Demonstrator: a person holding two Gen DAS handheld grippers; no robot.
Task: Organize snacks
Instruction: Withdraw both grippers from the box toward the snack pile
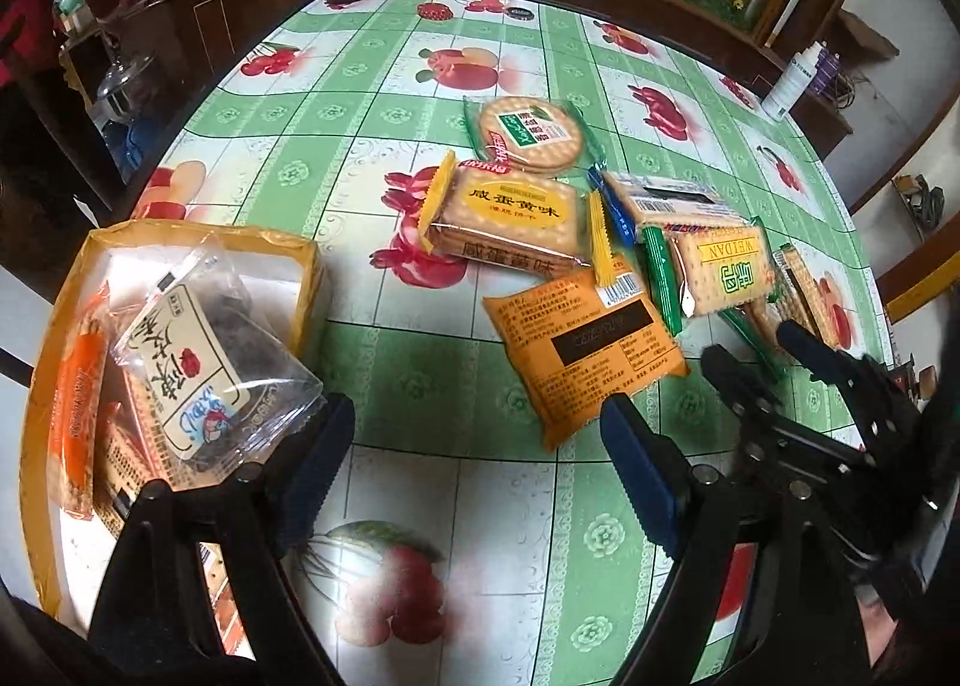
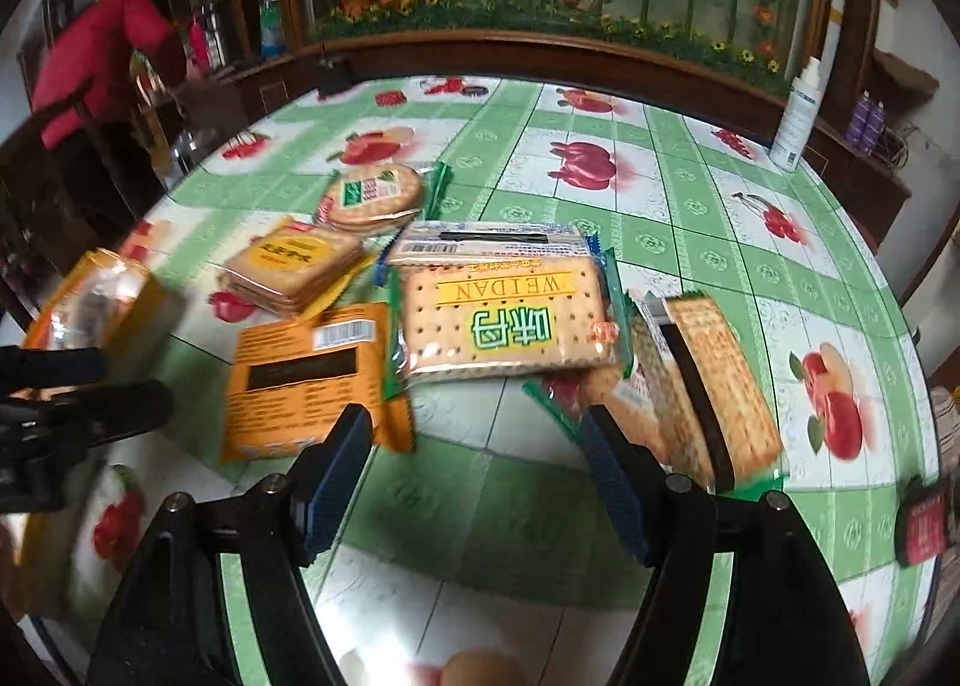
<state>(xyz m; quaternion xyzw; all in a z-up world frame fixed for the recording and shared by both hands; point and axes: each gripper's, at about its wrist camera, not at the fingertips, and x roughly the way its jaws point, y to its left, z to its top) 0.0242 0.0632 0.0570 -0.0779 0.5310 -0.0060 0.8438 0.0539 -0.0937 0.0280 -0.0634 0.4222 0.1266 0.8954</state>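
green-checked fruit-print tablecloth (image 1: 420, 386), orange packet (image 1: 585, 353), yellow box (image 1: 180, 233)

A: Tablecloth (image 1: 420, 386): glossy, smooth plastic sheet. Clear packet (image 1: 210, 362): crinkled transparent film.

B: Noted. Orange packet (image 2: 300, 380): matt-looking printed wrap. Box (image 1: 309, 266): yellow card, dull. Cabinet (image 2: 540, 56): polished dark wood. Gripper pads (image 2: 336, 482): ribbed blue.

Your left gripper (image 1: 474, 458) hangs with its jaws spread wide and empty over the green-checked fruit-print tablecloth (image 1: 420, 374). Just left of it sits the yellow-rimmed cardboard box (image 1: 300, 266), holding a clear plastic snack bag with a cream label (image 1: 198, 368) on top of orange packets. Ahead lie the flat orange packet (image 1: 585, 350) and the yellow-ended cracker pack (image 1: 510, 221), with your right gripper (image 1: 762, 344) at the green WEIDAN cracker pack (image 1: 723, 266).
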